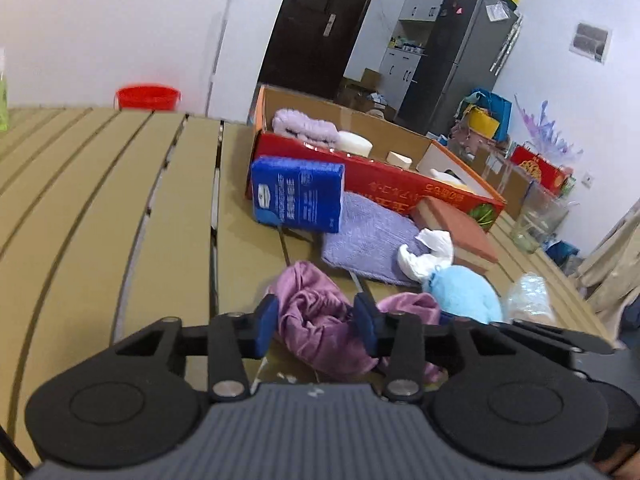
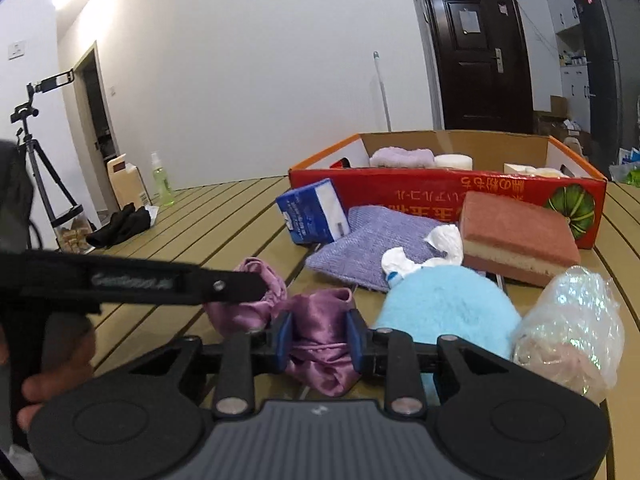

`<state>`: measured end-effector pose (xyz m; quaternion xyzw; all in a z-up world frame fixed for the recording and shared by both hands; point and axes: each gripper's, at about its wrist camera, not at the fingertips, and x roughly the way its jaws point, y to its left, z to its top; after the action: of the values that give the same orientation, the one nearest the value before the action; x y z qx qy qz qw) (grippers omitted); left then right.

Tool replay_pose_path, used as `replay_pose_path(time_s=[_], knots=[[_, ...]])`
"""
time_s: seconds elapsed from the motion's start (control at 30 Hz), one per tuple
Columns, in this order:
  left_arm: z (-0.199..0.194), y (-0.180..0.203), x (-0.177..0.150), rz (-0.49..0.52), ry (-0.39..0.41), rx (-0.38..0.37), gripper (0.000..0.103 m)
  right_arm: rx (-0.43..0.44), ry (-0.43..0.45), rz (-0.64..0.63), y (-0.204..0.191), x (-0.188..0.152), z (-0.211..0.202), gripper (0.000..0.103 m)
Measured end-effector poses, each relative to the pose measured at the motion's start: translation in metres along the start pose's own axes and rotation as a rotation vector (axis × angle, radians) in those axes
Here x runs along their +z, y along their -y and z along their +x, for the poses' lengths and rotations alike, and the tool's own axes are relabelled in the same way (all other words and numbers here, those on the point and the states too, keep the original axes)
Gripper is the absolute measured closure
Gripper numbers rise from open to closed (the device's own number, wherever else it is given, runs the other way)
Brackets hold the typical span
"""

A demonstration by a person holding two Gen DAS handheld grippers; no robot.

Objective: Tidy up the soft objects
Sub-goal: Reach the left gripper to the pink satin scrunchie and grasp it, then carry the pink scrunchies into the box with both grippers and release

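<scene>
A crumpled purple satin cloth [image 1: 304, 288] [image 2: 320, 316] lies on the slatted table [image 1: 120, 200], and both grippers are at it. My left gripper [image 1: 316, 326] straddles one bunch of it; the cloth fills the gap loosely and its pads do not pinch it. My right gripper [image 2: 320, 340] is shut on another fold, squeezed between its blue pads. The left gripper's black finger [image 2: 224, 286] crosses the right wrist view over the cloth's far end. Just right lie a light blue plush [image 1: 468, 292] [image 2: 448, 304], a lilac knitted cloth [image 1: 368, 236] [image 2: 372, 240] and a white crumpled wad [image 1: 428, 252].
Behind stands an open red cardboard box [image 1: 360, 168] [image 2: 440, 192] holding a lilac towel and pale sponges. A blue tissue pack [image 2: 312, 212] and a red-brown sponge [image 2: 516, 228] lean by it. A clear plastic bag [image 2: 568, 328] lies right; black cloth [image 2: 120, 220] and a spray bottle [image 2: 162, 180] sit far left.
</scene>
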<state>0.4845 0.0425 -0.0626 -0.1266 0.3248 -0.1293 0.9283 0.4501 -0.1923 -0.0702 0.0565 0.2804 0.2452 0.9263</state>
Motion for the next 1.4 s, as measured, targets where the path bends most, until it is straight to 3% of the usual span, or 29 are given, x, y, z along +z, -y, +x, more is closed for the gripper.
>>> replay_pose_path(time_s=[0.13, 0.17, 0.23, 0.27, 0.3, 0.33, 0.4, 0.63, 0.8, 0.93, 1.07, 1.27, 1.33, 1.4], knots=[[-0.001, -0.007, -0.011, -0.045, -0.006, -0.016, 0.063, 0.0, -0.012, 0.036, 0.002, 0.002, 0.002, 0.074], [-0.003, -0.006, -0.014, -0.044, -0.008, -0.021, 0.068, 0.0, -0.012, 0.037, 0.002, 0.002, 0.003, 0.074], [-0.006, -0.002, -0.016, -0.043, -0.002, -0.048, 0.088, 0.015, -0.015, 0.035, 0.002, 0.001, 0.007, 0.071], [-0.009, 0.001, -0.018, -0.04, 0.003, -0.049, 0.089, 0.022, -0.023, 0.036, 0.003, 0.002, 0.009, 0.07], [-0.011, 0.004, -0.02, -0.033, 0.005, -0.044, 0.093, 0.028, -0.034, 0.046, 0.004, 0.004, 0.009, 0.073], [-0.015, 0.008, -0.022, -0.025, 0.008, -0.042, 0.095, 0.034, -0.047, 0.062, 0.005, 0.007, 0.009, 0.086], [-0.031, 0.015, -0.027, -0.025, 0.022, -0.05, 0.095, 0.057, -0.052, 0.112, 0.006, 0.008, 0.001, 0.095], [-0.112, 0.051, -0.054, 0.032, 0.128, -0.102, 0.096, 0.047, 0.071, 0.088, -0.027, -0.015, -0.091, 0.097], [-0.119, 0.075, -0.031, 0.07, 0.171, -0.174, 0.096, 0.008, 0.162, 0.083, -0.025, -0.004, -0.137, 0.097], [-0.082, 0.088, 0.025, 0.091, 0.16, -0.213, 0.095, -0.031, 0.194, 0.061, -0.004, 0.03, -0.133, 0.097], [-0.013, 0.094, 0.1, 0.072, 0.112, -0.225, 0.095, -0.066, 0.194, 0.028, 0.037, 0.095, -0.101, 0.097], [0.137, 0.098, 0.196, -0.009, -0.036, -0.188, 0.095, -0.105, 0.039, 0.08, 0.133, 0.197, 0.009, 0.097], [0.187, 0.102, 0.212, -0.007, -0.089, -0.176, 0.093, -0.166, -0.019, 0.101, 0.163, 0.217, 0.048, 0.096], [0.229, 0.1, 0.215, -0.031, -0.109, -0.106, 0.091, -0.221, -0.057, 0.107, 0.184, 0.227, 0.079, 0.097]])
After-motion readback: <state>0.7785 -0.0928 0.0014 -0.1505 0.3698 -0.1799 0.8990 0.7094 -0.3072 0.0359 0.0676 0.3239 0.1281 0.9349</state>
